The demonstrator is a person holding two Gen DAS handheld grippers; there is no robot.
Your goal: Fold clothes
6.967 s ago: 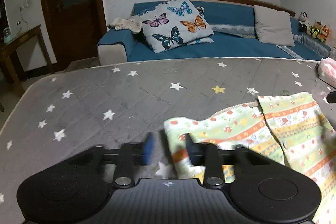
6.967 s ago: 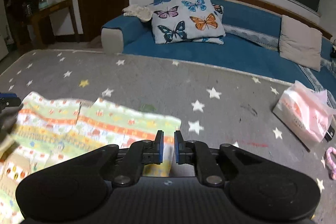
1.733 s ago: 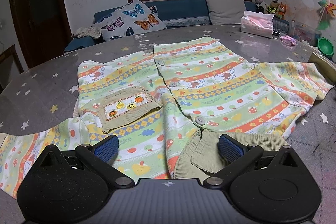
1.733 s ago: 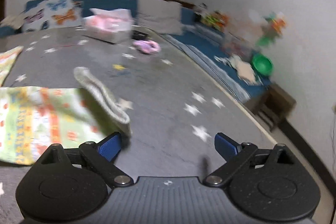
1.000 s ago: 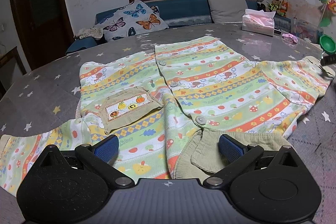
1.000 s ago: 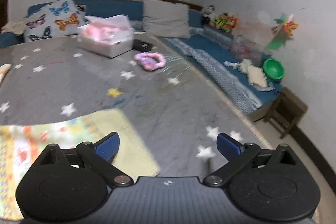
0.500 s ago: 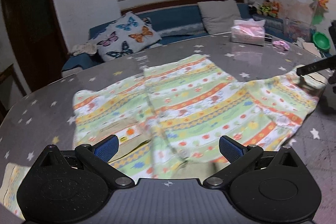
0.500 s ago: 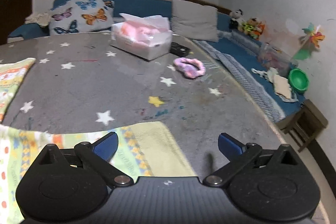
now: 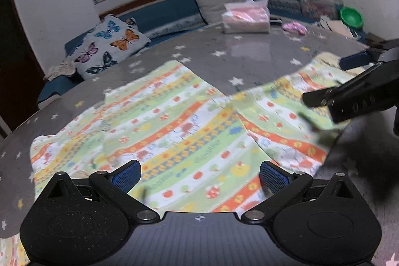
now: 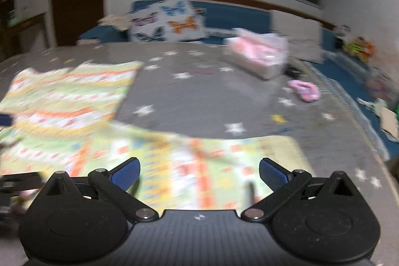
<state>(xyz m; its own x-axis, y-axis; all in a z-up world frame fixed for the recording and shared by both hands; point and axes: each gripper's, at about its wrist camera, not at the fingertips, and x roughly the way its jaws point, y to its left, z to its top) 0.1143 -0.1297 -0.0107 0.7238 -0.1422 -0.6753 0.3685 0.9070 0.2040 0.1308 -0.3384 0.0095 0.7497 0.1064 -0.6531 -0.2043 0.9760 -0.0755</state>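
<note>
In the left wrist view, the soft cotton top with green, orange and yellow stripes and little fruit pictures (image 9: 179, 131) lies spread flat on the grey table cover with white stars (image 9: 249, 54). One sleeve (image 9: 294, 111) sticks out to the right side. The left gripper (image 9: 199, 173) hangs just over the near edge of the top, and its two blue finger pads are far apart with nothing between them. The right gripper (image 9: 354, 99) shows at the right edge, over the end of that sleeve. A pink and white pack of tissues (image 9: 245, 19) and a white pillow with butterflies (image 9: 112, 46) sit far back. In the right wrist view, which is blurry, the sleeve (image 10: 199, 161) lies flat right under the right gripper (image 10: 199, 171). Its blue pads are also wide apart and hold nothing. The body of the top (image 10: 69, 96) lies to the left, and a small pink fuzzy ring (image 10: 304, 89) rests well away on the right. The top looks thin, light and floppy, so it would likely sag and bunch if lifted by one spot. It will not break. Good places to pinch look like the thick cuff at the sleeve end, the hem, or the shoulder seam, since a flat middle part is hard to pick up.
</note>
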